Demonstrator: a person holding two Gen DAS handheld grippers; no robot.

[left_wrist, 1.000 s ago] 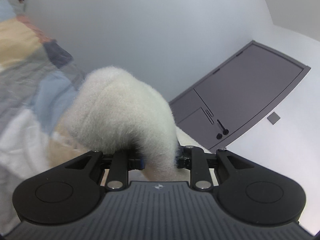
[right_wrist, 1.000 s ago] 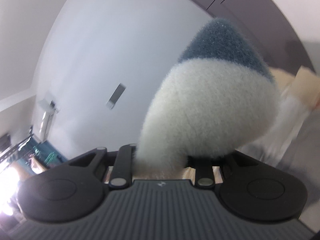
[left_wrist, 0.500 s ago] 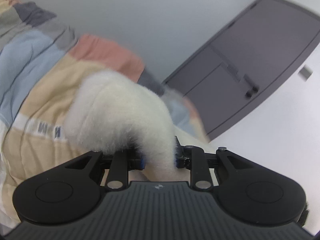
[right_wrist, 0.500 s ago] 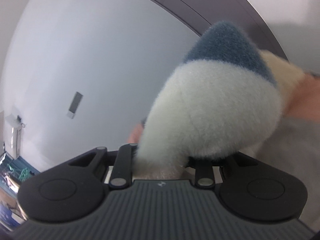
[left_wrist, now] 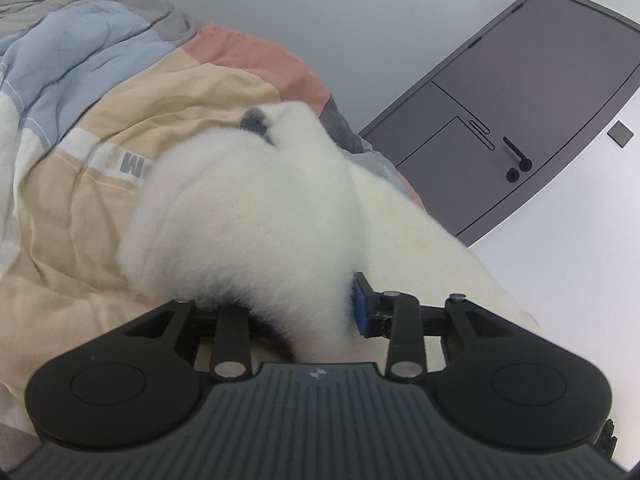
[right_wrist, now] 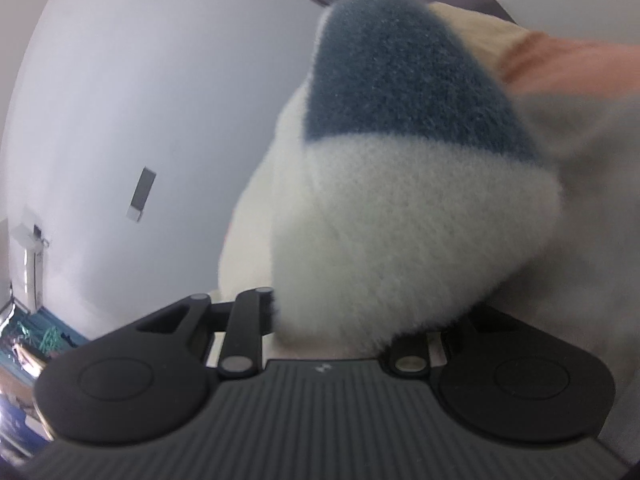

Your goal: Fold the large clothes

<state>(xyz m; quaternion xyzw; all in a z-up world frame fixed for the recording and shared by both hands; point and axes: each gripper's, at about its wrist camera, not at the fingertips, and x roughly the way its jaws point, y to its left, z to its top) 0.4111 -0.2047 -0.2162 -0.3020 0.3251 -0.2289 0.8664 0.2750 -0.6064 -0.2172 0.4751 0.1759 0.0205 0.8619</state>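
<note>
Fleece garment point(left_wrist: 248, 208), cream and thick-piled, bunches up out of both pairs of jaws you hold. Your left gripper point(left_wrist: 308, 308) has just been opening its jaws with the fleece between them. One blue pad point(left_wrist: 360, 304) shows bare at the edge of the pile and the other is buried, so you cannot tell whether they press on it.

Beyond these jaws a patchwork quilt point(left_wrist: 100, 100) covers a bed, with a grey door point(left_wrist: 520, 92) to their right.

Your right gripper point(right_wrist: 360, 320) sees neither clearly. Its view is filled by the garment point(right_wrist: 400, 220) rising from its closed jaws, topped by a slate-blue patch point(right_wrist: 400, 72), with a bare wall and a small wall plate point(right_wrist: 142, 194) to their left. The left view catches only a corner of that patch point(left_wrist: 254, 120), at the far end of the bundle.
</note>
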